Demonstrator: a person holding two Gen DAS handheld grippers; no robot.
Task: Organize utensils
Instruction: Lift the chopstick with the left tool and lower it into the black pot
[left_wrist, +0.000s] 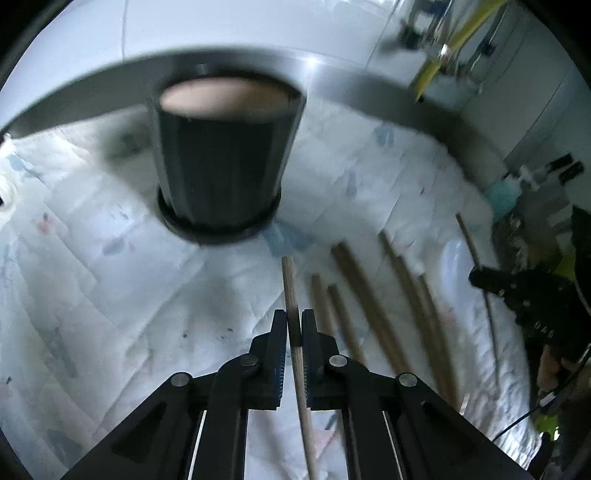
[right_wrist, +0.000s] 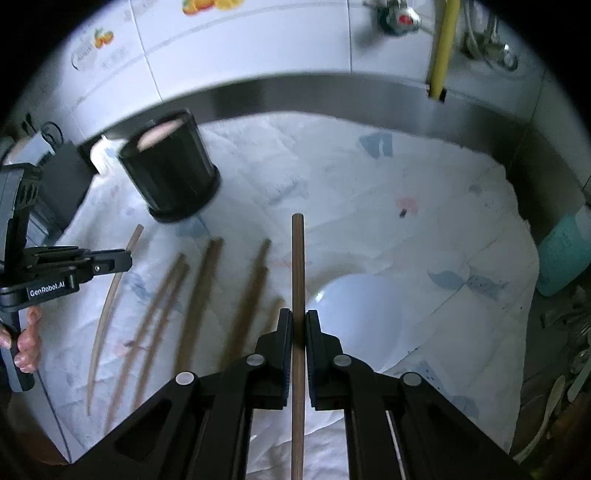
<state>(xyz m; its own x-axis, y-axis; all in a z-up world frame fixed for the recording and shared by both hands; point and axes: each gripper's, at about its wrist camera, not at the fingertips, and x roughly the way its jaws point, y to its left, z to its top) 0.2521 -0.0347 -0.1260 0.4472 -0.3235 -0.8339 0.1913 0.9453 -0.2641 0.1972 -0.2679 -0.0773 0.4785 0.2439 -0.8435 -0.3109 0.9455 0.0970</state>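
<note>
My left gripper (left_wrist: 294, 320) is shut on a pale wooden chopstick (left_wrist: 289, 280) that points toward the black utensil holder (left_wrist: 221, 162) standing ahead on the white cloth. My right gripper (right_wrist: 299, 320) is shut on a darker brown chopstick (right_wrist: 297, 258), held above the cloth. Several more chopsticks (left_wrist: 369, 295) lie loose on the cloth to the right of the left gripper and to the left of the right one (right_wrist: 199, 295). The right wrist view shows the holder (right_wrist: 170, 173) at the far left, with the left gripper (right_wrist: 110, 264) near it. The right gripper (left_wrist: 480, 278) shows at the left wrist view's right edge.
A white cloth (right_wrist: 369, 206) covers the steel counter, bounded by a metal back rim (right_wrist: 295, 92) and tiled wall. A white plate (right_wrist: 362, 317) lies right of the chopsticks. A teal bottle (right_wrist: 565, 254) stands at the right, and a yellow pipe (right_wrist: 443, 48) runs up the wall.
</note>
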